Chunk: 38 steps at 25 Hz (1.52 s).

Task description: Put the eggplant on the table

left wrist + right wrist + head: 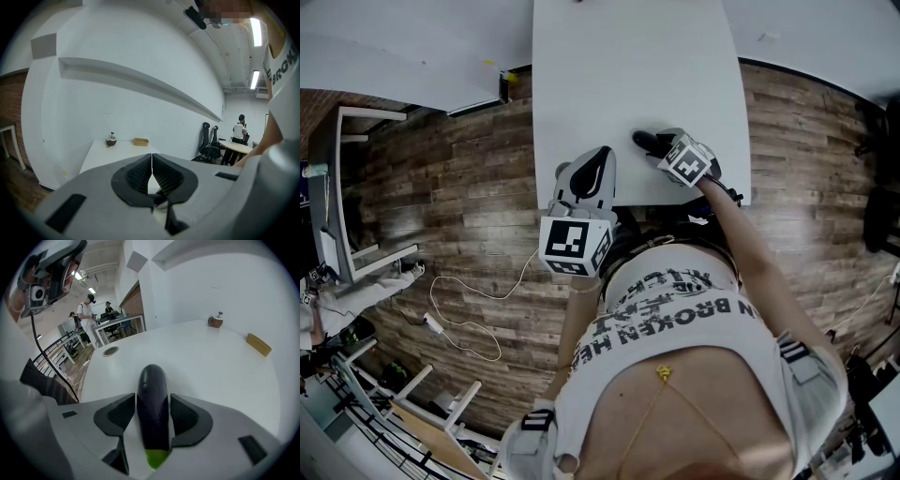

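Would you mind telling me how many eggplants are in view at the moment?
1: the eggplant lies between the jaws of the right claw, at the near end of the white table. Both gripper views show no other on the rest of the table.

The grey left gripper (pixel 151 163) is held with jaws together, empty. Ahead of it, a small round brown pot (pixel 111 140) and a flat tan tray (pixel 140 141) are set on a white surface (pixel 99 158).

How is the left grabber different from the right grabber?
The left gripper has jaws together, nothing between; the right gripper has jaws apart round the eggplant. The left gripper hangs at the near edge of the table; the right gripper reaches over it. Both are grey and two-jawed.
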Each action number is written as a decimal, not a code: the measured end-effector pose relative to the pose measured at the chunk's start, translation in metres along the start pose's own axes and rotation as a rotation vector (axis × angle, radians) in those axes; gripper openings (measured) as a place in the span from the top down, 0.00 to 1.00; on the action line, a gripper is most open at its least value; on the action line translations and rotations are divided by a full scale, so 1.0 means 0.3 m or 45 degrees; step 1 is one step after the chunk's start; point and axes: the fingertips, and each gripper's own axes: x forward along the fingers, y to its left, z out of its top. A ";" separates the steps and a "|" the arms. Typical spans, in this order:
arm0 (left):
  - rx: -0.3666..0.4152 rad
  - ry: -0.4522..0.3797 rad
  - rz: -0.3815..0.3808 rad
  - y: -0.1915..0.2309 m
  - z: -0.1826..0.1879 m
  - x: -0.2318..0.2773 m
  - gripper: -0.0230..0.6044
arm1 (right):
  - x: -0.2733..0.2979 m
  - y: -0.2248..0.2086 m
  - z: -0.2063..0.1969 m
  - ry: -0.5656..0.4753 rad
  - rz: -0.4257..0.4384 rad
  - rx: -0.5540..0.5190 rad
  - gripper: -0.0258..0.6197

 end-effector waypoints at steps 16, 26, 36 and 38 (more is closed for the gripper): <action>0.002 0.001 -0.006 -0.001 0.007 0.001 0.95 | 0.006 0.010 -0.001 -0.001 0.001 -0.033 0.58; -0.001 0.002 -0.007 -0.003 0.003 -0.003 0.95 | 0.003 0.009 0.006 -0.019 -0.006 -0.007 0.58; 0.003 0.000 -0.005 -0.009 -0.002 -0.004 0.95 | -0.001 0.014 0.001 -0.019 0.011 -0.002 0.57; 0.004 -0.001 -0.006 -0.010 0.002 -0.005 0.95 | -0.016 0.014 0.006 -0.018 0.011 -0.008 0.57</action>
